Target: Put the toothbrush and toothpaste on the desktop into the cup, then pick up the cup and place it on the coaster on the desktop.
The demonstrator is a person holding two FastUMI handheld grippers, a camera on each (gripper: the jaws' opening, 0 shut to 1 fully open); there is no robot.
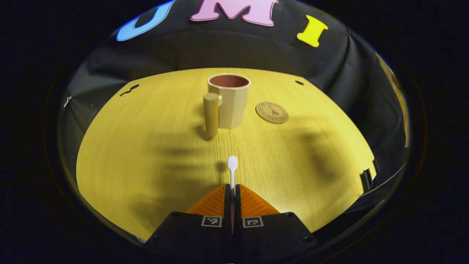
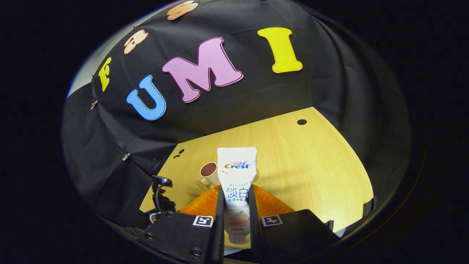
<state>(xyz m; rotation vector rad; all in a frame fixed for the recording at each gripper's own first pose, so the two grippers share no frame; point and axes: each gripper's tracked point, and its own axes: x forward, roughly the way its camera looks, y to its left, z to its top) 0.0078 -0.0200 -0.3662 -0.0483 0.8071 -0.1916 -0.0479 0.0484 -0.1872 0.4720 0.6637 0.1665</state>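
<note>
Both lifted: left gripper (image 1: 232,190) fingers clamp the toothbrush (image 1: 232,164), right gripper (image 2: 236,205) fingers pinch the toothpaste (image 2: 236,172); cup (image 1: 229,101) empty, off the coaster (image 1: 272,112).

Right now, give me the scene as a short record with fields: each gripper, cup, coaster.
left hand-held gripper: shut on toothbrush, aimed toward the cup
right hand-held gripper: shut on toothpaste, raised above the desktop
cup: upright, nothing visible inside, handle facing the camera
coaster: bare, beside the cup, apart from it
</note>
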